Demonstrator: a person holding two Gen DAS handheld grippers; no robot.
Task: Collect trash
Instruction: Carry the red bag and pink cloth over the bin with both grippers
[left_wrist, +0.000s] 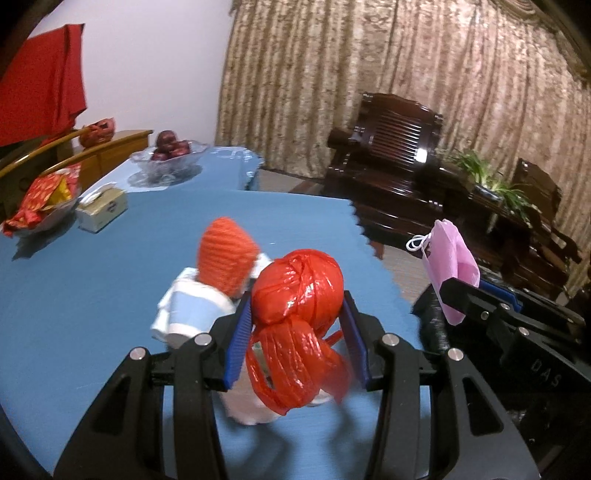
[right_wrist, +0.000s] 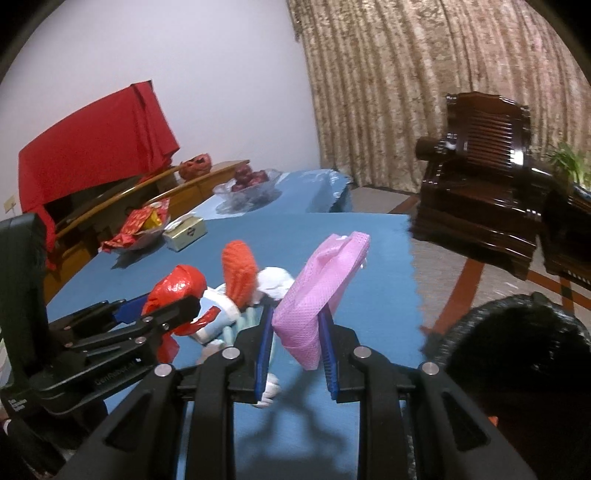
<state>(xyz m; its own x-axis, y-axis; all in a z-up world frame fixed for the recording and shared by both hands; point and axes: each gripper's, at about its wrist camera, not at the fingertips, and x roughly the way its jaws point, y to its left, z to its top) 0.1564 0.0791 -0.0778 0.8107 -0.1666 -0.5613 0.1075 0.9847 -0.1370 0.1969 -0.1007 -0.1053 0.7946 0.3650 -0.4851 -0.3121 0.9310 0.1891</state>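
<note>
The left gripper (left_wrist: 297, 325) is clamped part-open on a knotted red plastic bag (left_wrist: 295, 291), held above the blue table (left_wrist: 92, 295). Beside it, the right gripper (right_wrist: 295, 334) is closed narrowly on a folded pink mask (right_wrist: 321, 288), near the black bin (right_wrist: 517, 354) at its right.

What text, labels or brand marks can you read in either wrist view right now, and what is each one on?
"DAS": raised letters on the black body of the right gripper, seen from the left wrist.
"GenRobot.AI", roughly: white print on the left gripper arm, blurred, so uncertain.
White lines on the left gripper's rear block: too small to read.
Dark emblem on the tissue box: too blurred.
Red snack wrappers: pattern only, nothing legible.
</note>
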